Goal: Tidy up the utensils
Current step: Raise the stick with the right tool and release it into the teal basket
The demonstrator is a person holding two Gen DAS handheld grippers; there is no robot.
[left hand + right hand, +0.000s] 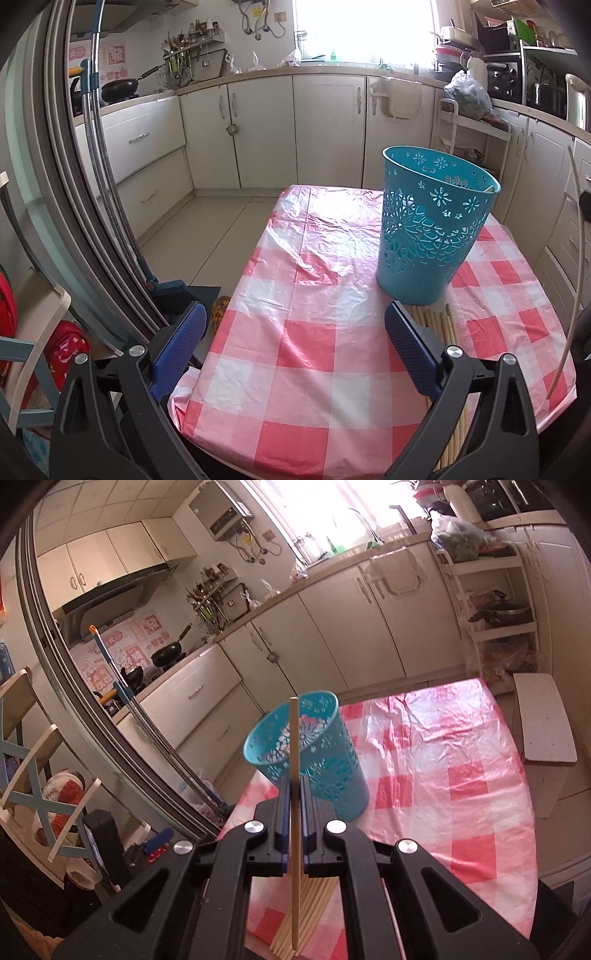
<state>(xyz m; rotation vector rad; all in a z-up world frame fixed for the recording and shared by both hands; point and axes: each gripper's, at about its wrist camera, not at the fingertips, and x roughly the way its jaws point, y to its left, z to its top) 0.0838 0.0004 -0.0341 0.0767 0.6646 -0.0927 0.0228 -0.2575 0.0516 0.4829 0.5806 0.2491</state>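
A teal perforated holder [432, 229] stands upright on the pink checked tablecloth [303, 332]; it also shows in the right wrist view [314, 753]. A bundle of wooden chopsticks [443, 325] lies on the cloth in front of it, also seen under the right gripper [310, 908]. My left gripper [295, 332] is open and empty, low over the cloth, left of the bundle. My right gripper [294, 786] is shut on a single chopstick [293, 738], held upright above the table, its top end in front of the holder's rim. That chopstick shows at the far right of the left wrist view [580, 236].
The table's left edge [207, 354] drops to the floor beside a sliding door frame [92, 206]. Kitchen cabinets [325, 129] line the back. A white shelf rack [495, 590] and a white stool [543, 720] stand right of the table. A chair [33, 746] stands at left.
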